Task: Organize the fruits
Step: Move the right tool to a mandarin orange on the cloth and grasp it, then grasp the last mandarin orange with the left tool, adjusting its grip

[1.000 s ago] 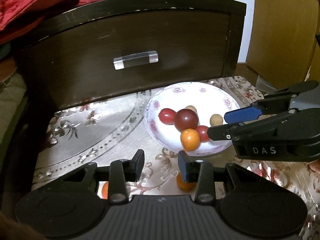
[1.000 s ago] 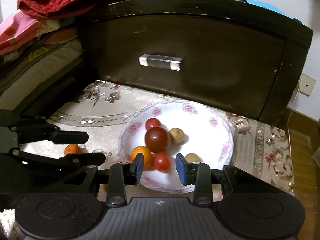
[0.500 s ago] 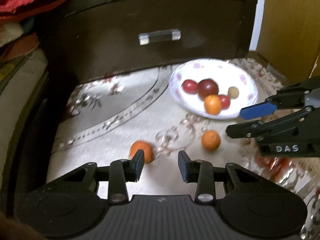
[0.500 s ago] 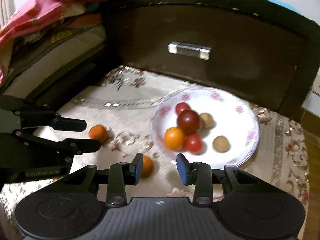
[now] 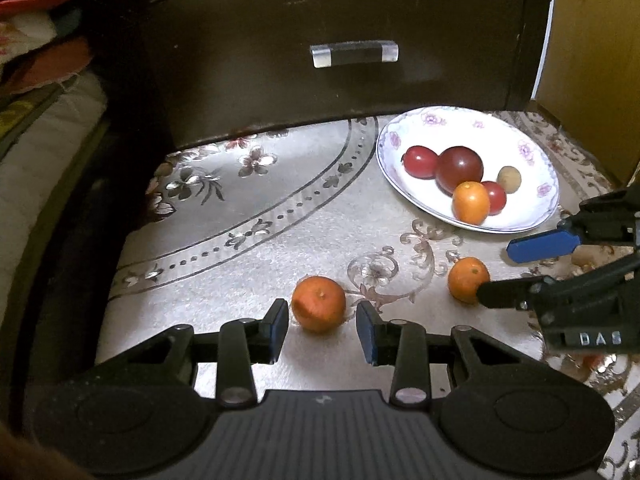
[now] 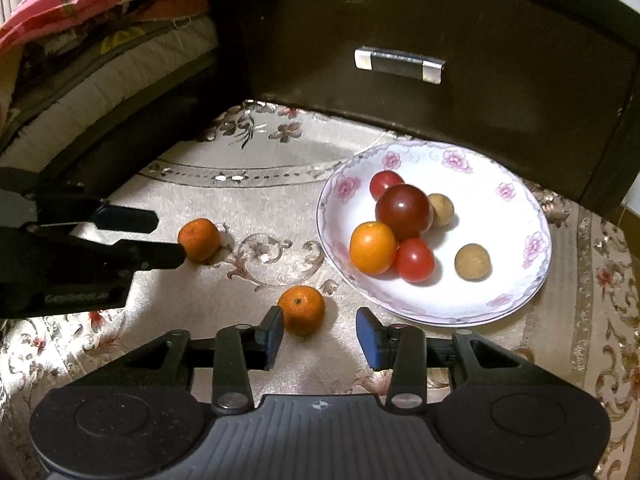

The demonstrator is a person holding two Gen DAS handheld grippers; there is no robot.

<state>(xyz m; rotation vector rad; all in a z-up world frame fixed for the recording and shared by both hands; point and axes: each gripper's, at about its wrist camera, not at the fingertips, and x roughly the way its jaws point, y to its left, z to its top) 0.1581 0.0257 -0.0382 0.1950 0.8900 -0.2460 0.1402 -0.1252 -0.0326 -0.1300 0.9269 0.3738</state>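
Two small tangerines lie on the patterned cloth, left of a white flowered plate (image 5: 460, 128) (image 6: 500, 280). The plate holds a dark red tomato (image 6: 404, 211), two red tomatoes, an orange fruit and two small brown fruits. My left gripper (image 5: 322, 330) (image 6: 168, 236) is open, with one tangerine (image 5: 319, 304) (image 6: 199, 239) between its fingertips and a thin gap on each side. My right gripper (image 6: 320, 332) (image 5: 496, 272) is open and its jaws are opening. The other tangerine (image 6: 301, 310) (image 5: 468, 280) sits between them, close against the left finger.
A dark wooden drawer front (image 5: 340, 80) with a clear handle (image 6: 400, 65) stands right behind the cloth and plate. Folded bedding (image 6: 100, 60) is piled on the left. A yellow-brown panel (image 5: 592, 60) rises at the far right.
Both grippers have drawn back from the plate and sunk toward the cloth, so each now has a tangerine between its fingertips. The right jaws stand slightly wider.
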